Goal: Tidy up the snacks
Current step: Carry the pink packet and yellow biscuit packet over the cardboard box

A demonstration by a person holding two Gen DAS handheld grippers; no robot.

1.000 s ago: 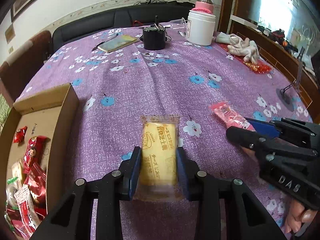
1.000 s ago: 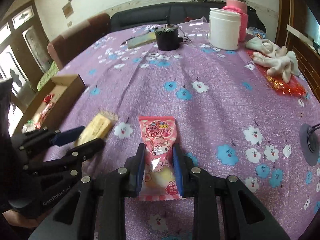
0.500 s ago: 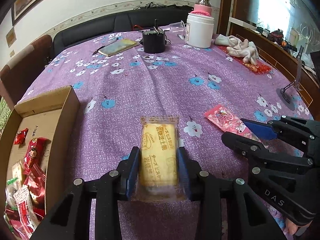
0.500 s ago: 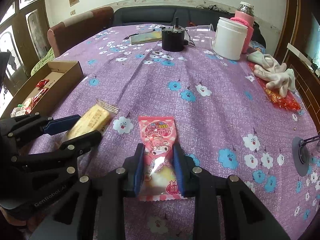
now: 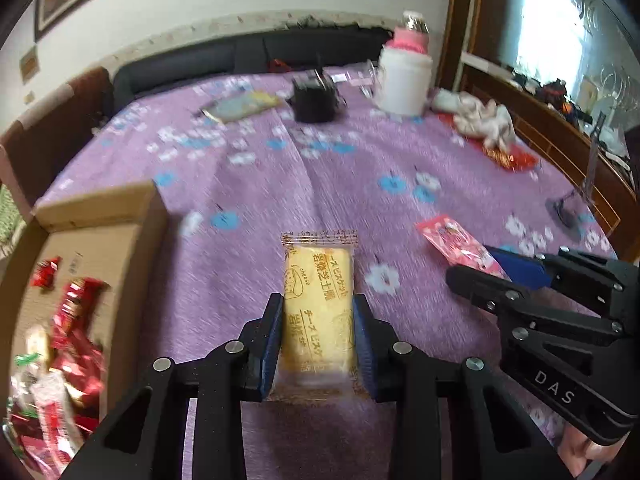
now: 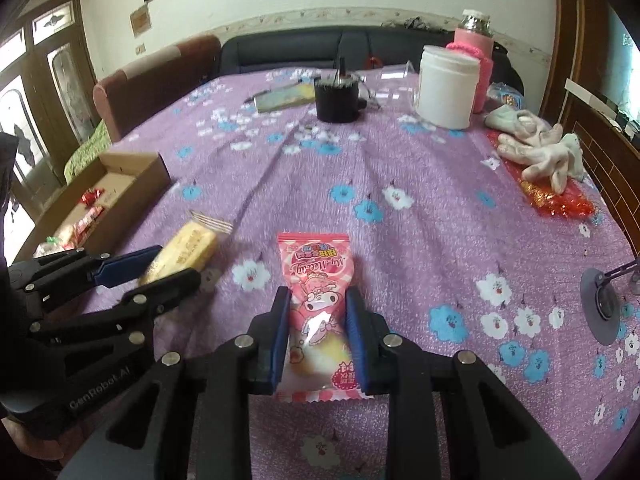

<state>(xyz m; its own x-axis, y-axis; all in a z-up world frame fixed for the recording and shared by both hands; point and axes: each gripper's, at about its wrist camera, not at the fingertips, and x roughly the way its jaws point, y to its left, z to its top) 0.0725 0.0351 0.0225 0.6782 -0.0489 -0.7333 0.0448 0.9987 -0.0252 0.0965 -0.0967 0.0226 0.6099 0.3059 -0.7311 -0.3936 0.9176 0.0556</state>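
Observation:
A yellow cheese biscuit packet (image 5: 318,276) sits between the blue pads of my left gripper (image 5: 318,316), whose jaws are closing and press its sides. From the right wrist view the same packet (image 6: 188,248) pokes out of that gripper (image 6: 176,264) at the left. My right gripper (image 6: 318,304) is shut on a pink cartoon snack packet (image 6: 316,264), which lies lengthwise between the pads. The left wrist view shows this pink packet (image 5: 448,236) at the right gripper's tips (image 5: 476,260). An open cardboard box (image 5: 120,208) with red-wrapped snacks (image 5: 76,320) stands at the left.
On the purple flowered tablecloth (image 6: 400,240), a white jar (image 6: 446,84), a black cup (image 6: 334,96) and a book (image 6: 284,98) stand at the far side. Pale gloves (image 6: 540,148) lie at the right on a red bag. A grey disc stand (image 6: 600,304) sits near the right edge.
Both views have tipped upward a little and show more wall. Each packet has stayed between its gripper's pads.

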